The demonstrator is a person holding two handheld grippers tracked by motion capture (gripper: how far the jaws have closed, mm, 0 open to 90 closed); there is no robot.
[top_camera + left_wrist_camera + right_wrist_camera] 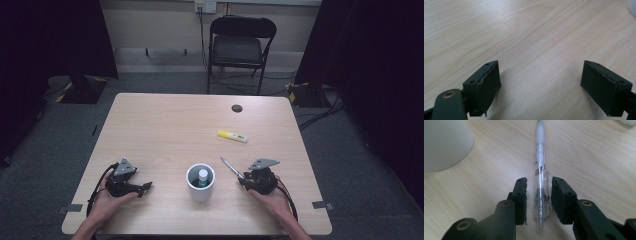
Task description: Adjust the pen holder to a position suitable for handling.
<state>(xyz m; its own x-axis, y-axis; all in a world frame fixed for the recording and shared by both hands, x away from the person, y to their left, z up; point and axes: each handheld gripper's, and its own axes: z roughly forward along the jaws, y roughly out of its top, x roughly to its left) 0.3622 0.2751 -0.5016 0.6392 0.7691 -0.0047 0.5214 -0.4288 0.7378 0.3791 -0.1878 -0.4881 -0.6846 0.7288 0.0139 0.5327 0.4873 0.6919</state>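
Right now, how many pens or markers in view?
3: a clear pen between the right gripper's jaws, a yellow marker mid-table, one standing in the white cup; others may be hidden.

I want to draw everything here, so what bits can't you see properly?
- Cup, high view: its wall hides the lower part of the capped thing inside.
- Pen, right gripper view: whether the jaws of the right gripper touch it is unclear.
- Yellow thing, high view: too small to read.
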